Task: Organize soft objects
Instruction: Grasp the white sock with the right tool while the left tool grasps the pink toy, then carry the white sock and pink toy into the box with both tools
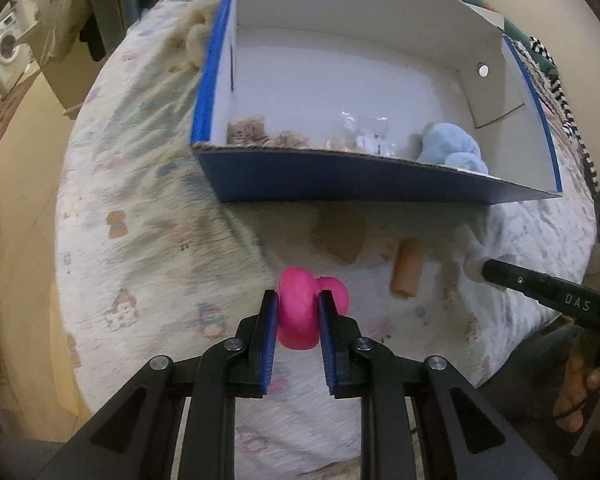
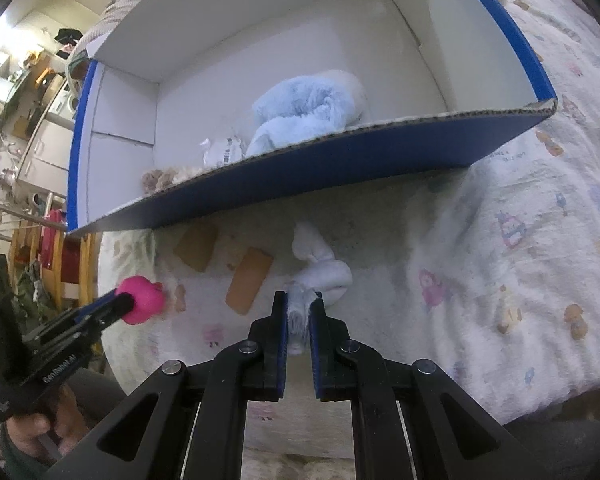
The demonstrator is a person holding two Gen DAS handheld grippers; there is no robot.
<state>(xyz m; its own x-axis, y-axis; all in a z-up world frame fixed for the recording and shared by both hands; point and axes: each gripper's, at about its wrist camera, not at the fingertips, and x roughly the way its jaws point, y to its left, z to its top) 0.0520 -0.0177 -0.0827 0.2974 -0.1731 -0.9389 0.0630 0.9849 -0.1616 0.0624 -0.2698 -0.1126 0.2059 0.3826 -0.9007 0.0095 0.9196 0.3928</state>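
My left gripper (image 1: pixel 298 300) is shut on a pink soft toy (image 1: pixel 300 312) just above the bed; the toy also shows in the right wrist view (image 2: pixel 142 300). My right gripper (image 2: pixel 299 300) is shut on a white sock (image 2: pixel 324 272) lying on the bed; its tip with the sock shows in the left wrist view (image 1: pixel 474 266). A blue cardboard box with a white inside (image 1: pixel 340 184) stands just beyond both grippers. It holds a light blue plush (image 2: pixel 304 112), small beige toys (image 1: pixel 260 136) and a clear packet (image 1: pixel 364 132).
The bed has a white printed quilt (image 1: pixel 148 208). A tan sponge-like block (image 2: pixel 249 280) and a brown square piece (image 2: pixel 196 247) lie between the grippers and the box (image 2: pixel 340 160). A washing machine (image 1: pixel 4 44) stands off the bed at left.
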